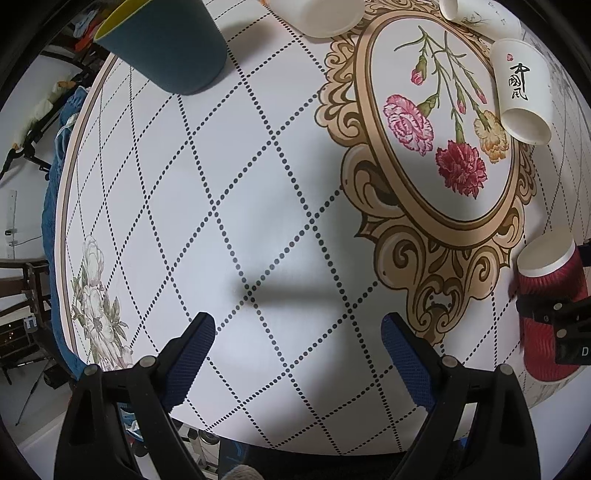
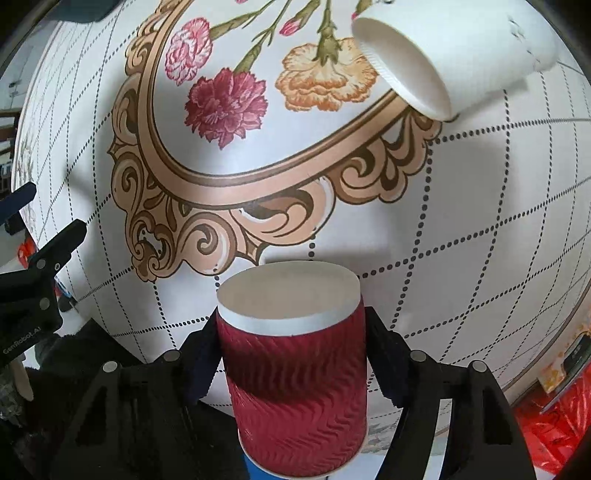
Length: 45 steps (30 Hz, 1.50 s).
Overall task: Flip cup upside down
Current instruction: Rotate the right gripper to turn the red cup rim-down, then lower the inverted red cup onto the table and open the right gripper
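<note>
A red ribbed paper cup [image 2: 295, 373] with a white base sits between my right gripper's [image 2: 291, 343] fingers, which are shut on its sides. The flat white base faces away from the camera and the rim points toward me. The same cup [image 1: 550, 306] shows at the right edge of the left wrist view, with the right gripper's black finger [image 1: 554, 314] across it. My left gripper [image 1: 299, 332] is open and empty above the round table [image 1: 258, 192], its blue pads [image 1: 192, 354] wide apart.
A white paper cup with black characters [image 1: 522, 94] lies on its side on the floral medallion; it also shows in the right wrist view [image 2: 443, 55]. A dark teal cup [image 1: 166, 40] stands at the back left. More white cups [image 1: 317, 14] sit at the far edge.
</note>
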{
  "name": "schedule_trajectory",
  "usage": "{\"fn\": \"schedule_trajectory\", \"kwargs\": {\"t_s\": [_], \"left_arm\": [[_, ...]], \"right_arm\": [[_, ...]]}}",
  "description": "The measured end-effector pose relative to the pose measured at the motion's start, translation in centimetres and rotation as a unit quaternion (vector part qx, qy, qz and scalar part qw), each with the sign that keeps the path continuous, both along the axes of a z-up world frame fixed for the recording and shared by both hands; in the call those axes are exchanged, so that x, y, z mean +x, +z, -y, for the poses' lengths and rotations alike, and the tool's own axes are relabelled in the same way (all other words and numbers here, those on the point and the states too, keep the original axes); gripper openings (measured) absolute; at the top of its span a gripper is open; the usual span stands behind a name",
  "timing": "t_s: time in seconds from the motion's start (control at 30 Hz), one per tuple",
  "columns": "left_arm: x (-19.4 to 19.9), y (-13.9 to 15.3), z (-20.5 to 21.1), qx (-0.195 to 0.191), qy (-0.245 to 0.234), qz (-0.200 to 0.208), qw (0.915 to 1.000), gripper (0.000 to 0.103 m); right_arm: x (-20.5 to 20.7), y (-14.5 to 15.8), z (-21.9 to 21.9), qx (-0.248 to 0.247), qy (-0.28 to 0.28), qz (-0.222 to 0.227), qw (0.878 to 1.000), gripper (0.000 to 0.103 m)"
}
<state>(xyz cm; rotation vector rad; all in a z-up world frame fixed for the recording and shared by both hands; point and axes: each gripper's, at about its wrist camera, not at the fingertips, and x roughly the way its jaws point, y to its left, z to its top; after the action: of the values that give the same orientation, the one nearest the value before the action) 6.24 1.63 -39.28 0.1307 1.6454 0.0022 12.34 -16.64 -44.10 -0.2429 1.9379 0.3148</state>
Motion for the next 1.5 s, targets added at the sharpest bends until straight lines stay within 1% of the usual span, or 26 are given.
{"fn": "schedule_trajectory", "kwargs": {"t_s": [0.07,0.2,0.3,0.4,0.47,0.5,0.53,0.57,0.63,0.67,0.7,0.8,0.87,0.9,0.93,1.03,1.13,1.27,1.37,1.4,1.43,1.5], "left_arm": [[-0.2,0.3,0.1,0.000,-0.004,0.001,1.0000,0.092],[-0.7,0.8,1.0,0.001,-0.014,0.005,0.9999,0.092],[-1.2,1.0,2.1,0.002,-0.022,0.008,0.9997,0.092],[-1.1,1.3,3.0,0.002,-0.029,0.012,0.9995,0.092],[-0.7,1.7,3.7,0.002,-0.034,0.014,0.9993,0.092],[-0.4,1.8,4.0,0.002,-0.036,0.015,0.9992,0.092],[-0.2,2.0,4.2,0.001,-0.038,0.016,0.9991,0.092],[-0.1,2.1,4.4,0.001,-0.040,0.017,0.9991,0.092],[0.2,2.5,4.8,-0.001,-0.042,0.019,0.9989,0.092],[0.4,2.6,5.0,-0.003,-0.043,0.019,0.9989,0.092],[0.6,2.6,5.1,-0.003,-0.043,0.019,0.9989,0.092],[1.5,2.8,6.1,-0.005,-0.044,0.020,0.9988,0.092],[1.8,2.9,6.5,-0.006,-0.047,0.022,0.9986,0.092],[1.9,3.0,6.7,-0.006,-0.048,0.023,0.9985,0.092],[2.0,3.1,6.8,-0.006,-0.049,0.024,0.9985,0.092],[2.1,3.3,6.7,-0.008,-0.049,0.024,0.9985,0.092],[1.7,3.4,6.5,-0.013,-0.048,0.024,0.9984,0.092],[1.6,3.4,6.5,-0.017,-0.050,0.023,0.9983,0.092],[1.4,3.9,6.4,-0.019,-0.050,0.024,0.9983,0.092],[1.3,4.0,6.5,-0.019,-0.051,0.023,0.9983,0.092],[0.9,4.0,6.8,-0.020,-0.052,0.022,0.9982,0.092],[0.7,4.2,6.9,-0.019,-0.054,0.021,0.9981,0.092]], "right_arm": [[-0.5,0.7,0.1,0.009,-0.012,0.012,1.000,0.073],[-1.1,2.9,2.2,0.033,-0.044,0.046,0.997,0.072],[-1.8,4.7,3.9,0.050,-0.065,0.083,0.993,0.072],[-2.3,6.6,5.8,0.062,-0.098,0.125,0.985,0.072],[-2.7,7.9,7.0,0.067,-0.120,0.158,0.978,0.072],[-3.0,8.7,7.7,0.066,-0.129,0.186,0.972,0.072],[-2.6,10.2,7.7,0.065,-0.136,0.204,0.967,0.072],[-2.6,11.0,8.1,0.066,-0.144,0.223,0.962,0.072],[-2.3,12.1,8.8,0.063,-0.165,0.268,0.947,0.072],[-2.5,12.3,8.8,0.059,-0.172,0.291,0.939,0.072],[-2.6,12.7,9.3,0.053,-0.180,0.319,0.929,0.072],[-1.9,13.4,9.3,0.044,-0.202,0.365,0.908,0.072],[-2.0,12.7,8.9,0.040,-0.207,0.383,0.900,0.072],[-1.8,11.8,8.3,0.040,-0.206,0.390,0.897,0.072],[-2.2,11.7,8.1,0.039,-0.203,0.398,0.894,0.072],[-3.4,12.2,8.0,0.034,-0.195,0.411,0.890,0.072],[-4.2,11.2,7.2,0.032,-0.192,0.411,0.891,0.072],[-5.1,10.6,6.7,0.024,-0.185,0.401,0.897,0.073],[-5.9,10.1,6.3,0.005,-0.185,0.383,0.905,0.073],[-6.1,9.8,6.3,0.003,-0.190,0.376,0.907,0.074],[-6.4,9.6,6.4,0.002,-0.202,0.367,0.908,0.077],[-7.0,9.4,6.5,-0.004,-0.220,0.356,0.908,0.078]]}}
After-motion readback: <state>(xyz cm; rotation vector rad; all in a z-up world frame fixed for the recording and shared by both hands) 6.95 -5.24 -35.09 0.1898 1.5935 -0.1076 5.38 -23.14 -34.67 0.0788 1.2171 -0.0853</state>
